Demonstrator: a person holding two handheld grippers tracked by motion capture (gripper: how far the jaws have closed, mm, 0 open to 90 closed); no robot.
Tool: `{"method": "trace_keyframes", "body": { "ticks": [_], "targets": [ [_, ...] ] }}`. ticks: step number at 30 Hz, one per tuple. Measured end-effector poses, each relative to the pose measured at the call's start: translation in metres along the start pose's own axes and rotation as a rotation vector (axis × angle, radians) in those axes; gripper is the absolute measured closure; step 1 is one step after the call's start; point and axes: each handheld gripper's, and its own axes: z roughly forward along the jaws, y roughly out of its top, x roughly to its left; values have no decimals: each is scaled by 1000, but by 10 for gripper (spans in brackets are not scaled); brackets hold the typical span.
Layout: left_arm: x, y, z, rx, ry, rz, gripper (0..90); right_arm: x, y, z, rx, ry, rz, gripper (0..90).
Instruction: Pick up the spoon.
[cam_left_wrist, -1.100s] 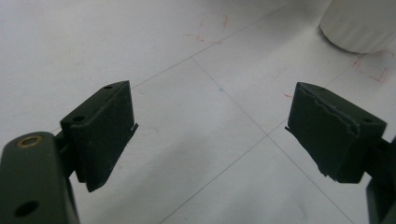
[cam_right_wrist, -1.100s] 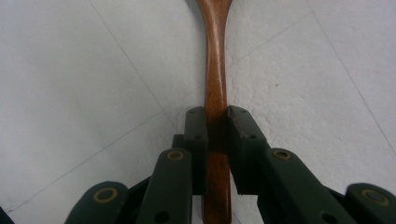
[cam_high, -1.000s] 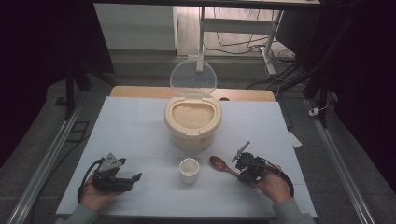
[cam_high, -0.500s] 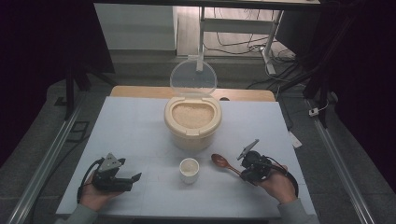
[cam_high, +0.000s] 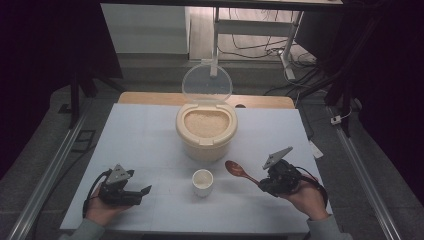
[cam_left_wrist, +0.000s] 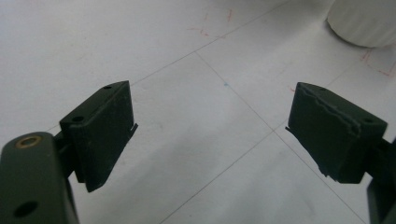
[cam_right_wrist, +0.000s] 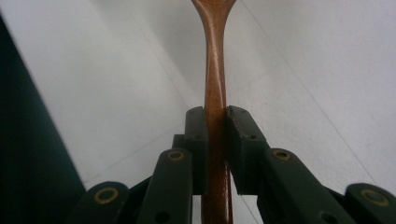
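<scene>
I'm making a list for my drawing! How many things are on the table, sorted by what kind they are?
Rice container with its lid up: 1
Small white cup: 1
Wooden spoon, held above the table in the right claw: 1
Total: 3

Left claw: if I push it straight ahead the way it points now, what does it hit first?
Probably the small white cup. The open left claw points right along the bare white table, and the cup seems the first thing in line, though depth is unclear.
</scene>
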Motion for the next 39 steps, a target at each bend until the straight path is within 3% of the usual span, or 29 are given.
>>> {"method": "trace_keyframes", "body": {
  "ticks": [8,17,21,39],
  "targets": [
    [0,0,0,1,-2,0,144,9,8,-10,-66,17,-51,784],
    [0,1,1,3,-4,-1,144,20,22,-8,-92,18,-110,784],
    [0,1,1,4,-3,-2,144,28,37,-7,-120,5,-164,784],
    [-1,2,3,8,-6,-2,147,47,77,7,-101,30,-296,784]
  ]
}}
